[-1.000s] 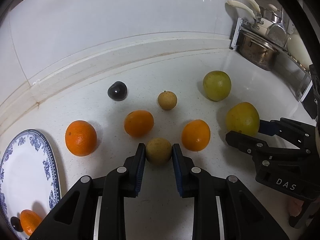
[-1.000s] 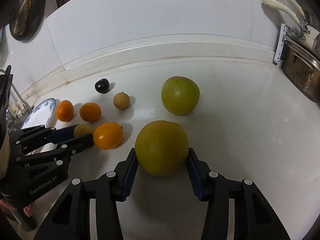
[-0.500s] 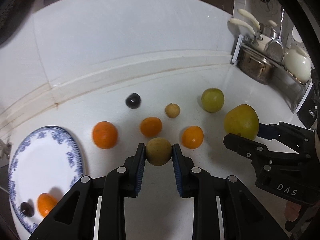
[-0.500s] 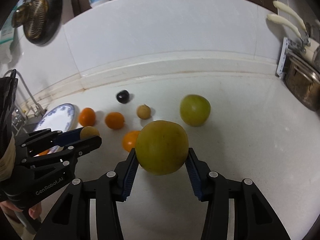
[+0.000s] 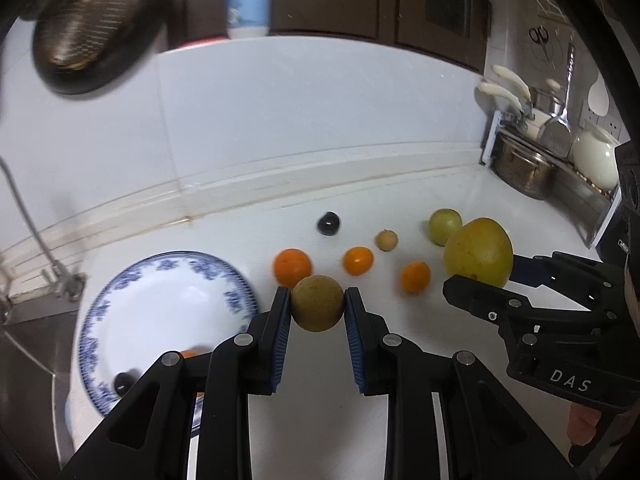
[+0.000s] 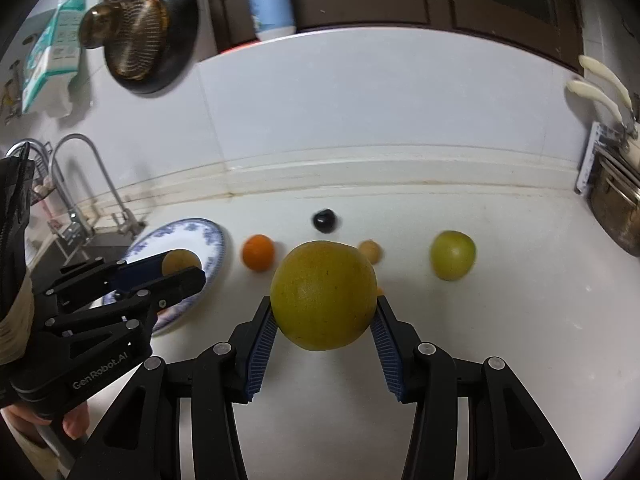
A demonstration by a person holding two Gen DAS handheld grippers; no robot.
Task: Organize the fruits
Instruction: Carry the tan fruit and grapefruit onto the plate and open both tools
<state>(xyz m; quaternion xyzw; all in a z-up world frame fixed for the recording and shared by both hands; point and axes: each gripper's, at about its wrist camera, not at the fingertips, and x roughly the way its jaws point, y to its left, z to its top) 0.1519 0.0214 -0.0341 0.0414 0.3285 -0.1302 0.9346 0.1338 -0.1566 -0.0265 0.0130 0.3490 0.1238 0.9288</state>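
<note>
We grip a small brown round fruit (image 5: 317,308) between the blue pads of the left gripper (image 5: 317,312), lifted clear of the white counter (image 5: 400,420). In the right wrist view this fruit (image 6: 180,261) hangs in front of the blue-patterned plate (image 6: 214,236). The right gripper (image 6: 323,320) clamps a large yellow-green citrus (image 6: 323,294), also off the counter and to the right of the plate.

On the plate (image 5: 168,304) lie a small dark fruit (image 5: 122,382) and an orange piece (image 5: 192,354), partly hidden by our left gripper. To the right of the plate, on the counter, sit three oranges (image 5: 292,266) (image 5: 358,260) (image 5: 416,277), a dark plum (image 5: 329,223) nearer the wall, a small tan fruit (image 5: 387,240) and a green round fruit (image 5: 444,226). Farthest right of the plate stands a steel pot (image 5: 524,168); to the plate's left is a faucet (image 6: 84,184).
</note>
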